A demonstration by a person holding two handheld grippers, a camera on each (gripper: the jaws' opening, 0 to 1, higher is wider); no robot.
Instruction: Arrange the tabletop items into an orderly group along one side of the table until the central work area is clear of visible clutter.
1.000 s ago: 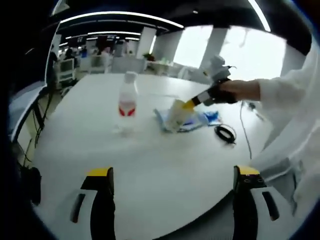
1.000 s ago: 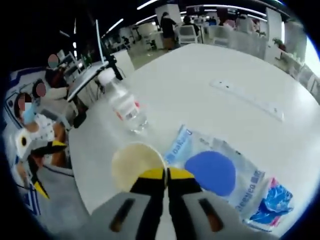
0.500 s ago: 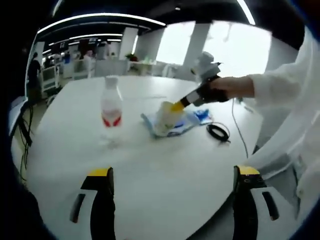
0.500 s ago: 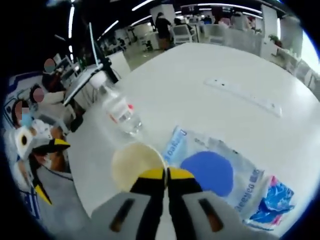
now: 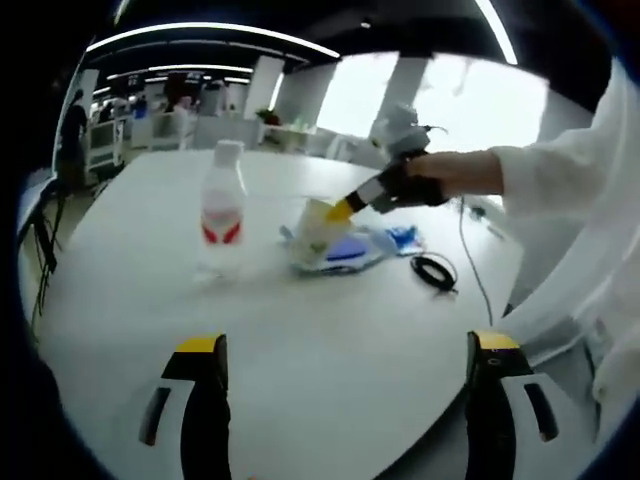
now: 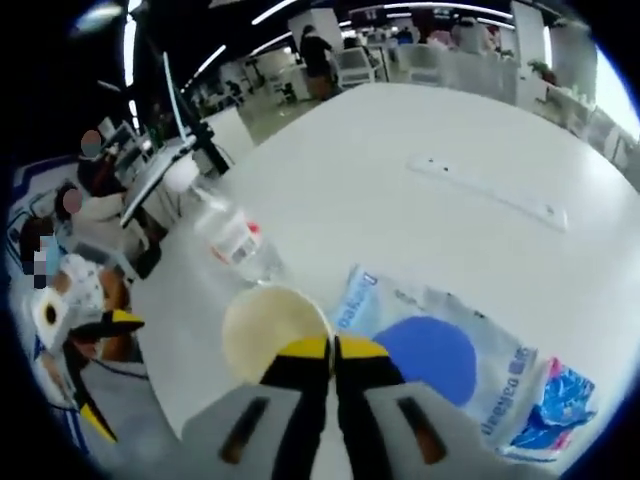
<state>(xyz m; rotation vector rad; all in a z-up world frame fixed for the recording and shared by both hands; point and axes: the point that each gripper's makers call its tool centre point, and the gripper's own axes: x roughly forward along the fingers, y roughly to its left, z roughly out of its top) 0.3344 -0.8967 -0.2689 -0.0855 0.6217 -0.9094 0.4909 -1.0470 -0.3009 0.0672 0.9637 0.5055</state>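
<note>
Power strip (image 6: 487, 192): flat on the counter (image 6: 400, 130), toward its far edge.
Seated people (image 6: 85, 190): beyond the counter's left edge.
Ceiling lights (image 5: 215, 30): long lit strips overhead.

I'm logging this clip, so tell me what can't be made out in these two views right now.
- Paper cup, right gripper view: its near rim sits behind the right gripper, so the pinch point is hidden.
- Plastic packet, right gripper view: print too blurred to read.
- Water bottle, left gripper view: label too small to read.
- Black cable, left gripper view: too small to tell what it is attached to.
</note>
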